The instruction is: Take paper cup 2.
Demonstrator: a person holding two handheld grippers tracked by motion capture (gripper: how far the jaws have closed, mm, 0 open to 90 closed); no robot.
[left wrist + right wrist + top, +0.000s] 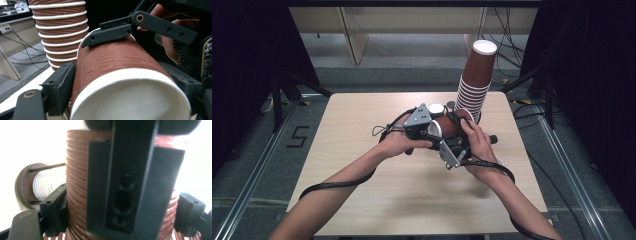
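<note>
A brown ribbed paper cup [448,125] lies on its side in the air over the middle of the table, between both grippers. Its white-rimmed mouth [130,100] faces the left gripper's camera. My left gripper [435,131] [122,83] has a pad on either flank of the cup near the mouth and is shut on it. My right gripper [457,134] [122,211] comes from the other side, its pads [53,207] against the cup's ribbed wall farther along. One of its jaws lies across the top of the cup [110,35]. A black jaw of the left gripper crosses the middle of the right gripper view.
A tall leaning stack of the same brown cups [475,82] [60,32] stands at the back right of the wooden table [362,160], close behind the hands. Cables trail from both grippers along the forearms. Dark floor and stands surround the table.
</note>
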